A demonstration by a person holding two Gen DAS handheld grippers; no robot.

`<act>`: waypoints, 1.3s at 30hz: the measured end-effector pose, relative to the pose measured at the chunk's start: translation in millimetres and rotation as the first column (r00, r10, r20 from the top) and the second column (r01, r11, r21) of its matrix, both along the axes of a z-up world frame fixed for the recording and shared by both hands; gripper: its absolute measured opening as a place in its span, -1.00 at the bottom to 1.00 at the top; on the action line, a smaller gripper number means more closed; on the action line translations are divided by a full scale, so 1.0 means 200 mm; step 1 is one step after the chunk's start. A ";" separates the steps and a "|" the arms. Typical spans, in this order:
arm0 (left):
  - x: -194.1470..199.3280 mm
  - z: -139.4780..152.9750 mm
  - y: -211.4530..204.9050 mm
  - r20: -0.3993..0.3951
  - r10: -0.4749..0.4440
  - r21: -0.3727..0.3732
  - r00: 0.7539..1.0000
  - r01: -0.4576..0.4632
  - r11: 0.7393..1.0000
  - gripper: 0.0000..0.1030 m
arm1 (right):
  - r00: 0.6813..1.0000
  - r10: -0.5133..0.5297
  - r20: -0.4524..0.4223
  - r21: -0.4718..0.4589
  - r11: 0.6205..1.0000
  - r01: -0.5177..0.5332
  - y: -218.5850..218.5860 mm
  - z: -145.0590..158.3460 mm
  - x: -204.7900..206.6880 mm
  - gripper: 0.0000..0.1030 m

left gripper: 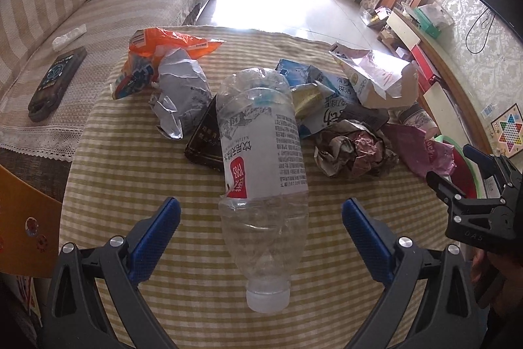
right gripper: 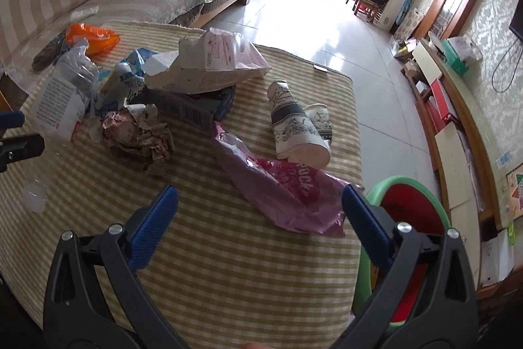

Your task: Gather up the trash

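Cups (right gripper: 299, 123), bin (right gripper: 405, 185) clear in right view only.

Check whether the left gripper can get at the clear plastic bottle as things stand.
Probably yes. The left gripper is open, its fingers apart on either side of the clear plastic bottle, which lies on the striped tablecloth cap end nearest. Nothing lies between them; the other trash sits behind the bottle.

Crushed clear bottle (left gripper: 261, 172) lies before heaped wrappers (left gripper: 346, 107)
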State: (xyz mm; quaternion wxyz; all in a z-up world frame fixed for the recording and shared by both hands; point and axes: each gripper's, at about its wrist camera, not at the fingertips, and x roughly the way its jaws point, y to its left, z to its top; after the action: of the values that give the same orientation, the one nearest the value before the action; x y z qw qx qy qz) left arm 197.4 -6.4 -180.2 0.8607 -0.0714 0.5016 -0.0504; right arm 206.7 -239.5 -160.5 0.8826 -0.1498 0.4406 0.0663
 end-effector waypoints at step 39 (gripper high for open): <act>-0.05 0.21 0.02 0.063 -0.006 -0.014 0.998 0.007 1.000 0.07 | 0.999 -0.013 0.041 0.175 0.984 0.005 -0.04 0.23 -0.05 -0.53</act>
State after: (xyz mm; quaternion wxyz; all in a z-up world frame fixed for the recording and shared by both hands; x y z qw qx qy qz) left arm 187.3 -2.5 -137.9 0.8755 -0.0742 0.4739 -0.0587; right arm 197.2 -246.6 -113.7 0.9018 -0.0709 0.4150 0.0976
